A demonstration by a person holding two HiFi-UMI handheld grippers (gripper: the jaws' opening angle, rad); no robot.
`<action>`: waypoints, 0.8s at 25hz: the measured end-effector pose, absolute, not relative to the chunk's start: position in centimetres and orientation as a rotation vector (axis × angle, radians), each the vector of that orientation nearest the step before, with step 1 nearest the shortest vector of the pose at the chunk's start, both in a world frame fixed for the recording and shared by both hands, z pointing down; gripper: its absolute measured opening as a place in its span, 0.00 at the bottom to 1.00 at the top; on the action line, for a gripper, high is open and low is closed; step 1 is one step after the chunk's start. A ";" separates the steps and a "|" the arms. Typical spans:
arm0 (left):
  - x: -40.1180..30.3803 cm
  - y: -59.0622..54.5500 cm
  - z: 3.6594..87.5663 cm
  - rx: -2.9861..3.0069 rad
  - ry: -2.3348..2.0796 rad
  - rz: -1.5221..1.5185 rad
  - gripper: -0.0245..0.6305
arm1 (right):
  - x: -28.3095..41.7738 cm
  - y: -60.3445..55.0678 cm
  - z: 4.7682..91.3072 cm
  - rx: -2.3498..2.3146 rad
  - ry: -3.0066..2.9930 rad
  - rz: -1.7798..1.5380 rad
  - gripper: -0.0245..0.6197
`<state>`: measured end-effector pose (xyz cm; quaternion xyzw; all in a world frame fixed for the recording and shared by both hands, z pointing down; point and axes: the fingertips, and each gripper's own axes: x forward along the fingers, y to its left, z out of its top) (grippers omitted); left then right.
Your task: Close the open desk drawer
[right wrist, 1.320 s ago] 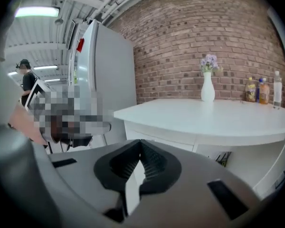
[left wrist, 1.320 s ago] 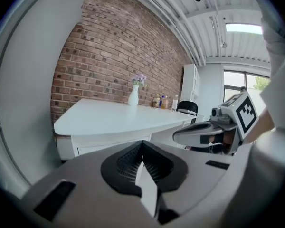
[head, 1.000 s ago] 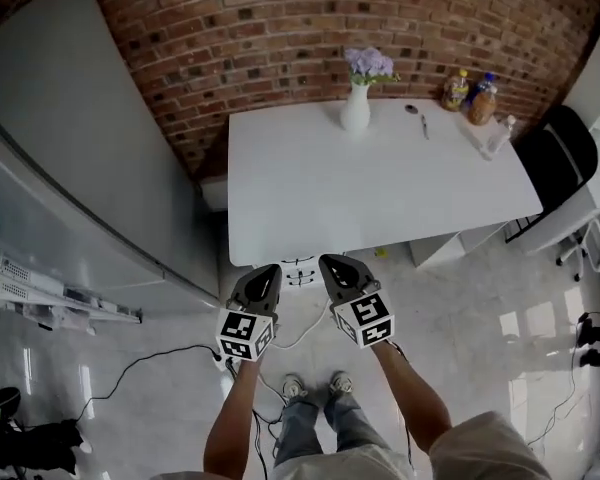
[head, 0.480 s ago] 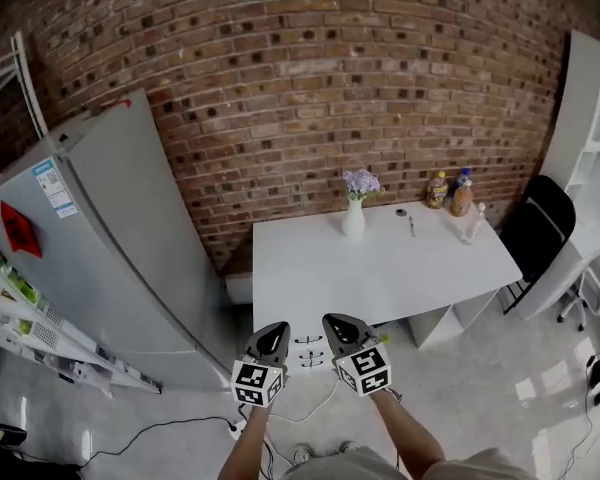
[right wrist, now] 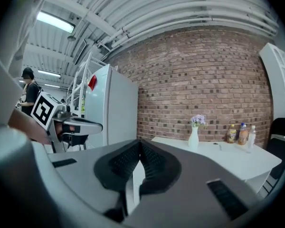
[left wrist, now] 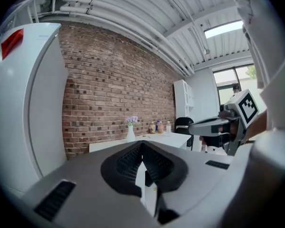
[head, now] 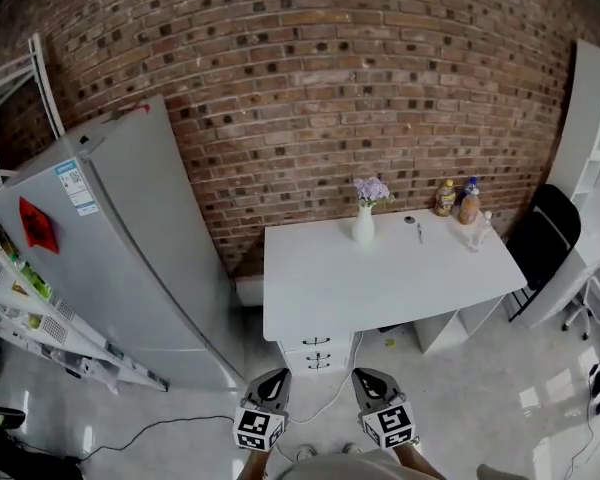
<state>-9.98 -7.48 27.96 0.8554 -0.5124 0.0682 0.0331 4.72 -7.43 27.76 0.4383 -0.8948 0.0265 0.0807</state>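
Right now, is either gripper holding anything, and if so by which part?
Nothing is held. The left gripper and the right gripper each have their jaws shut together with nothing between them, both short of the white desk.

Red-brown brick wall with pale mortar lines across the back, and in front a plain white desk, white drawers with dark handles. White vase, lilac flowers on top. Silver-grey fridge carrying a red sticker. Black chair. Left gripper and right gripper both grey, black-and-white square markers, over a glossy pale grey floor
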 end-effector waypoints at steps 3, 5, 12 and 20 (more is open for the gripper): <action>-10.6 -5.6 28.9 2.565 -1.575 0.185 0.05 | 5.6 -5.4 27.9 1.310 -2.653 0.106 0.06; -10.9 -5.2 29.3 2.535 -1.585 0.179 0.06 | 5.6 -4.7 28.0 1.297 -2.630 0.113 0.06; -10.4 -6.0 28.5 2.547 -1.575 0.180 0.06 | 4.8 -6.0 28.5 1.297 -2.620 0.106 0.06; -10.6 -5.5 29.7 2.507 -1.579 0.181 0.06 | 4.2 -6.5 28.5 1.284 -2.616 0.090 0.06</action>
